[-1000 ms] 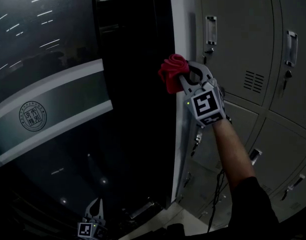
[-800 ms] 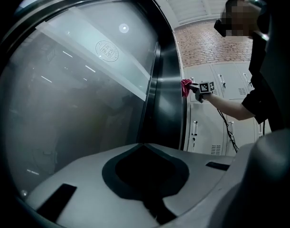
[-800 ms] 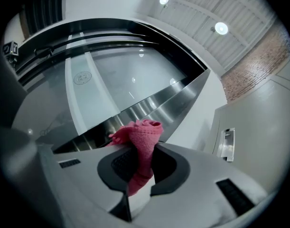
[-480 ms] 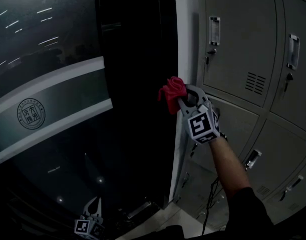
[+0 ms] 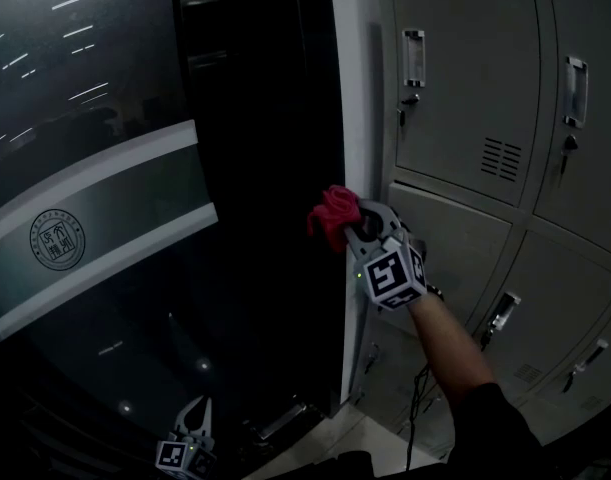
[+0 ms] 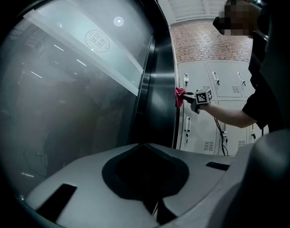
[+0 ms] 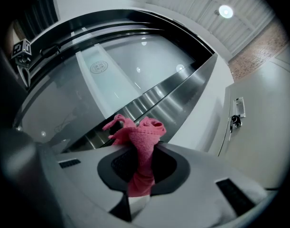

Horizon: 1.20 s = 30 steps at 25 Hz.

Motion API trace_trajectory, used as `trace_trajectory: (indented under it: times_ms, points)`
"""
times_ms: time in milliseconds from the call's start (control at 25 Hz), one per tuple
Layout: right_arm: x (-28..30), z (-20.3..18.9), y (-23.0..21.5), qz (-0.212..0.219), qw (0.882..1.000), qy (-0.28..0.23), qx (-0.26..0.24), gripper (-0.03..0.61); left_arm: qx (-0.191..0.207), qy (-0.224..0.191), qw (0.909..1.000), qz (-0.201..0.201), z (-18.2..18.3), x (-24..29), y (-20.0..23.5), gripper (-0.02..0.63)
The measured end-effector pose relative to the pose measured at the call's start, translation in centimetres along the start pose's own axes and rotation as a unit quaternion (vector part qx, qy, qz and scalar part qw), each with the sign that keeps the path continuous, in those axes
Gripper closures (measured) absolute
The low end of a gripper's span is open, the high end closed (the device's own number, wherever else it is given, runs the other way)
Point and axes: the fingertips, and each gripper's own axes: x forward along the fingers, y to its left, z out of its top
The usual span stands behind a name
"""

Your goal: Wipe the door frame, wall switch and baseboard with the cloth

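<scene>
Cloth in right gripper (jaws clamped)

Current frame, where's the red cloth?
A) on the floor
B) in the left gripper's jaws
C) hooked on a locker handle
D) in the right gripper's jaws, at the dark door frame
D: the right gripper view shows the cloth pinched in the right gripper's jaws. The head view puts it at the door frame, and the left gripper holds nothing.
</scene>
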Motion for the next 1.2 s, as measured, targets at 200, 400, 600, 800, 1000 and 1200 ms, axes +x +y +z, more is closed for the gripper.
trace_trajectory:
  times_ms: [200,400,600,800,1000,1200]
  points:
    - [-0.6,-2.2,2.1,0.010,0.999,0.014,0.029,0.529,0.004,0.004,1.0000,-0.001,-0.2,0.4,-0.2,0.620]
    - [-1.2,-5.1,4.6,0.021,0.997,0.030,0.070,0.529,0.017,0.001,0.9998,-0.007,-0.1,1.2,-0.9,0.619]
    - [-1.7,-7.1,6.4,0.028,0.990,0.040,0.133,0.529,0.029,-0.012,0.9994,-0.010,0.4,1.4,-1.7,0.619]
    - [-2.3,-8.5,8.1,0.031,0.986,0.051,0.156,0.529,0.027,-0.016,0.9995,-0.001,0.0,0.4,-1.5,0.620]
    - [-3.4,-10.7,10.2,0.041,0.980,0.071,0.183,0.529,0.018,0.001,0.9997,0.018,-1.6,-0.9,-0.4,0.620]
    - [-4.2,-12.8,12.7,0.053,0.975,0.090,0.198,0.529,0.015,0.015,0.9992,0.035,-2.6,-2.0,1.0,0.620]
